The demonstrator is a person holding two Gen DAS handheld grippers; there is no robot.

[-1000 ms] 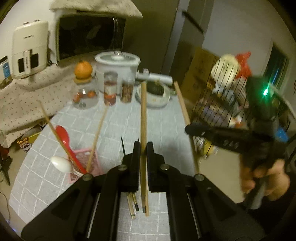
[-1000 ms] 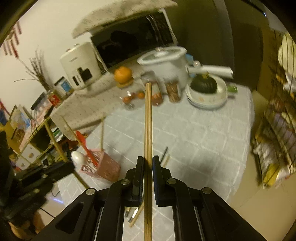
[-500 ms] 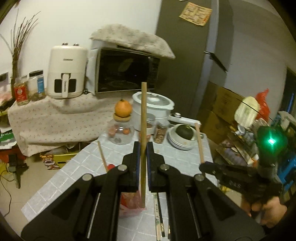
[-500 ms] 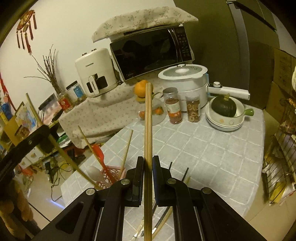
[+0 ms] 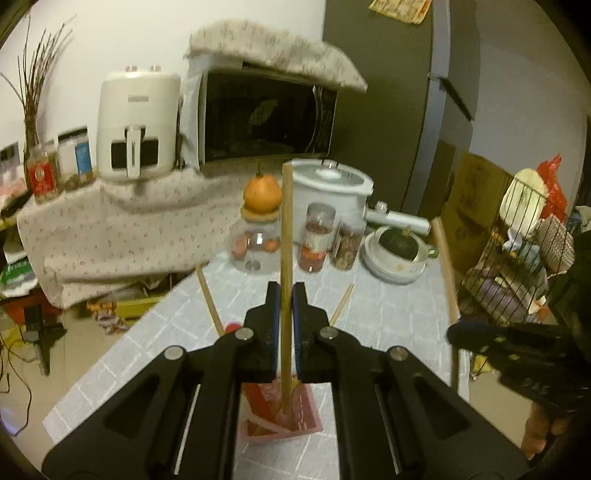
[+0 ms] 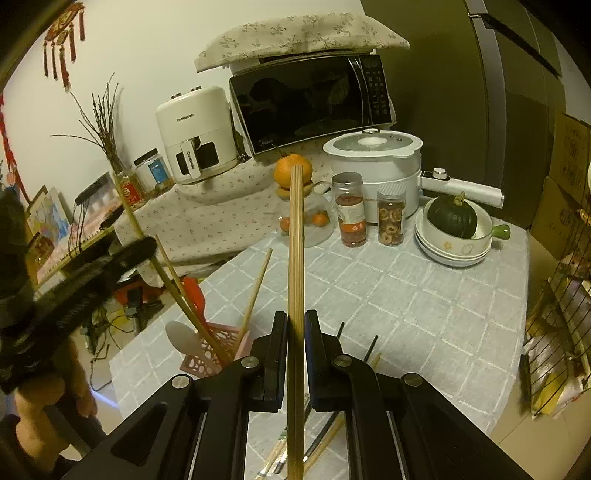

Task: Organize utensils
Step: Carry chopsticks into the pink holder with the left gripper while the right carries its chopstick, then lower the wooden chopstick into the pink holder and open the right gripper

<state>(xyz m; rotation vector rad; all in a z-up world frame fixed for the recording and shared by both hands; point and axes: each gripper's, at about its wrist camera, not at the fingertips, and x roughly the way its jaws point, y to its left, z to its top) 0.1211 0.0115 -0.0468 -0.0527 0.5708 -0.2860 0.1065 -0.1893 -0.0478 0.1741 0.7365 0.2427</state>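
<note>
the left tool (image 5: 284, 295) pinches a wooden chopstick (image 5: 285, 280) whose lower tip dips into the pink holder (image 5: 295, 424) on the surface (image 6: 406, 295), while the right tool (image 6: 295, 325) pinches another chopstick (image 6: 295, 295) upright beside it.

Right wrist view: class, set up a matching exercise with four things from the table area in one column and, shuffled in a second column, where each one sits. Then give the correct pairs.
Things:
1. orange
2. dark green squash
3. red spatula
4. microwave

Places:
A. standing in the pink holder
B. under a flowered cloth
C. on top of a glass jar
D. in a white bowl

Pairs: 1-C, 2-D, 3-A, 4-B
</note>
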